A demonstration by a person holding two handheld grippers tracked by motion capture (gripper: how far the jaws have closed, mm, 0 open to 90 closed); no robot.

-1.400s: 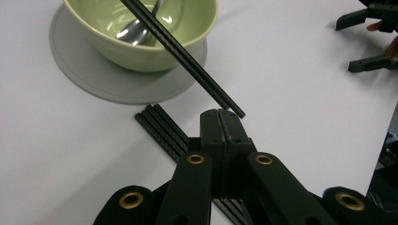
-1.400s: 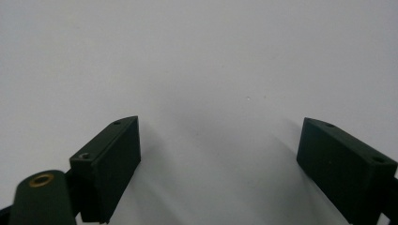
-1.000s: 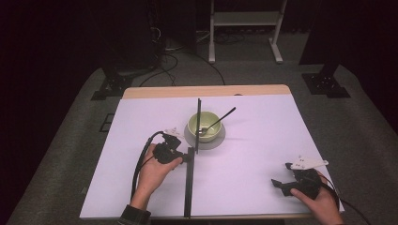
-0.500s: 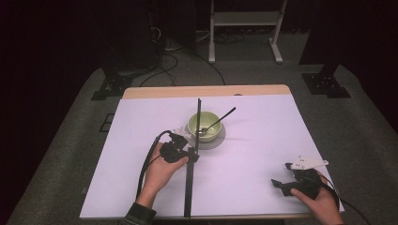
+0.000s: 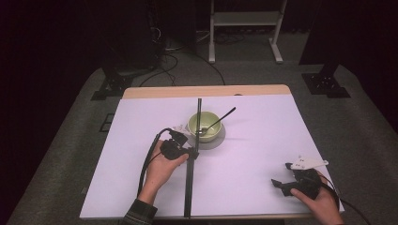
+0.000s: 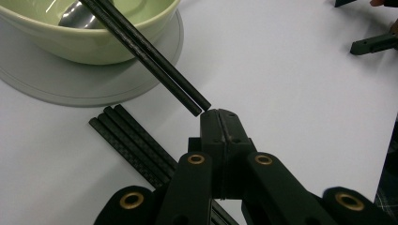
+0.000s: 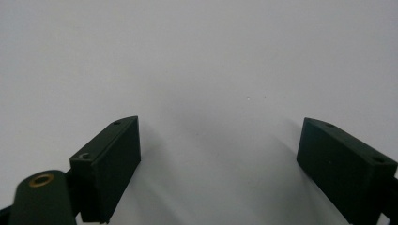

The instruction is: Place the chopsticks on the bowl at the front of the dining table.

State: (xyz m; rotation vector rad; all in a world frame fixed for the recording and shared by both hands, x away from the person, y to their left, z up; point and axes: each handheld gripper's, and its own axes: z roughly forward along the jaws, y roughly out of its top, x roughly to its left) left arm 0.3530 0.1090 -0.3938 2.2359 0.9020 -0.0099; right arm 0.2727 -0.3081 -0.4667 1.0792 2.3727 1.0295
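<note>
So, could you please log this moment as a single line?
left claw: shut, empty, beside spoon handle | right claw: open, empty, over table | spoon in green bowl

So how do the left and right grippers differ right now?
The left gripper has its jaws shut together with nothing between them; the right gripper has its jaws wide apart over bare table. The left gripper sits near the green bowl, beside the black rods; the right gripper rests near the table's near right corner, away from both. Both are black and hand-held.

Overhead table [image 5: 253, 154]; two close finger-level views
</note>
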